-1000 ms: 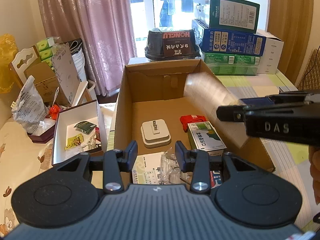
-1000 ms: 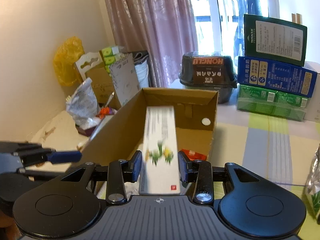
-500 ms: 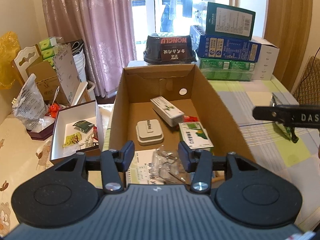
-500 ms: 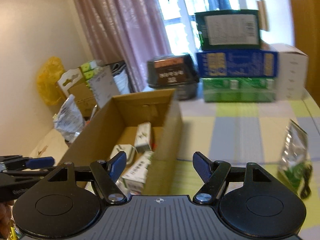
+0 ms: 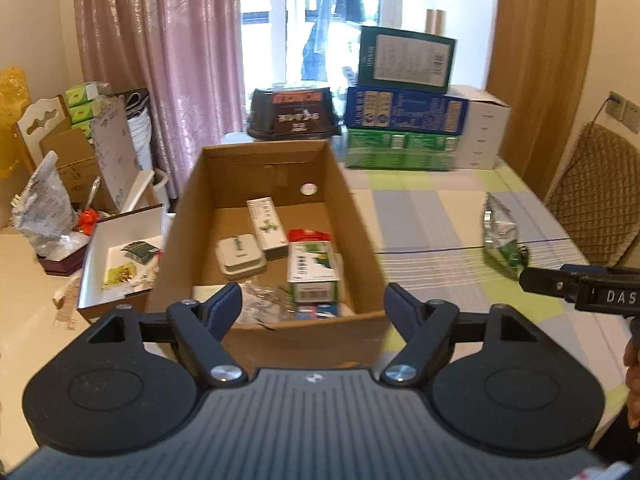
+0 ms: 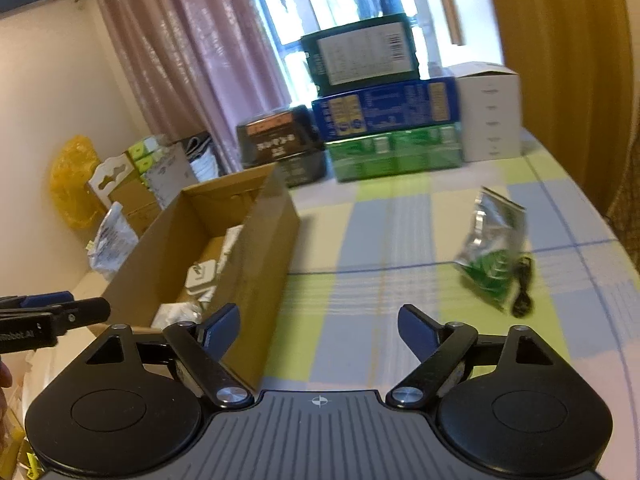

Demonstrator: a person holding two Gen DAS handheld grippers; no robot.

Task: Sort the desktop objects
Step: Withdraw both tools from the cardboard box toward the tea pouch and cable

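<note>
Both tongs spread, empty: left gripper near cardboard box, right gripper over tablecloth. Foil pouch far right, black cable touching. Likely light, crinkly, slippery; pinch flat sealed top edge.

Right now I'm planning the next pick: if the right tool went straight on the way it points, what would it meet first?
Probably nothing soon: ahead of the open right tool lies bare checked tablecloth. The silver-and-green foil pouch sits off to its right, the brown cardboard box to its left.
</note>
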